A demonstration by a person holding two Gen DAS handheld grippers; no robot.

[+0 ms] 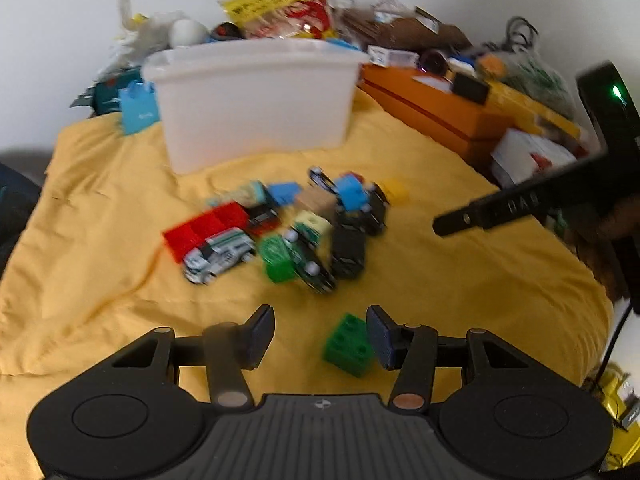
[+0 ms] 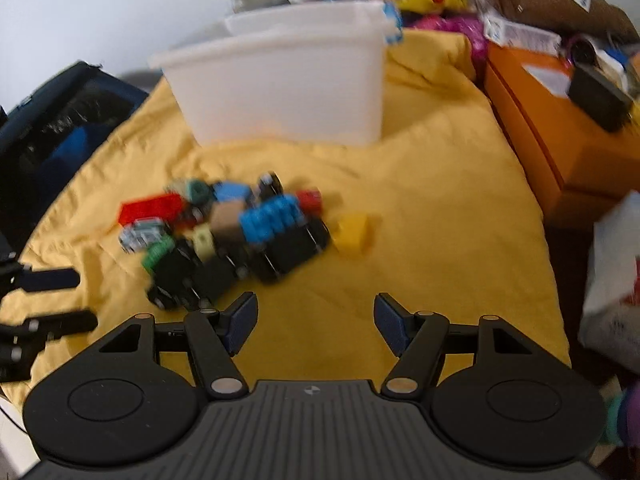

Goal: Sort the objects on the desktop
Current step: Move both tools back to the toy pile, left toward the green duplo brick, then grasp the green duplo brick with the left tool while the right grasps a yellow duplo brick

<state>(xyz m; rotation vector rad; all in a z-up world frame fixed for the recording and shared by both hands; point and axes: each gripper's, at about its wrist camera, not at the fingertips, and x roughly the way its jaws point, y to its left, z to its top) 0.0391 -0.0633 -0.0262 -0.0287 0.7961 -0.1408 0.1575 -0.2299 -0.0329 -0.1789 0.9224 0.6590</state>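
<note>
A heap of toy cars and building blocks (image 1: pixel 288 228) lies on the yellow cloth (image 1: pixel 100 208), in front of a white plastic bin (image 1: pixel 252 100). A lone green block (image 1: pixel 347 346) sits just inside the right finger of my left gripper (image 1: pixel 320 338), which is open with no pad pressing on it. In the right wrist view the same heap (image 2: pixel 228 236) lies ahead and to the left of my right gripper (image 2: pixel 314 326), open over bare cloth. A yellow block (image 2: pixel 352 234) sits apart at the heap's right. The white bin (image 2: pixel 280 88) stands behind.
An orange box (image 2: pixel 560 148) with clutter on top lines the right side. Bags and packets (image 1: pixel 288 8) pile up behind the bin. A dark bag (image 2: pixel 48 132) sits off the cloth's left edge. The other gripper's fingers (image 2: pixel 52 300) show at the left.
</note>
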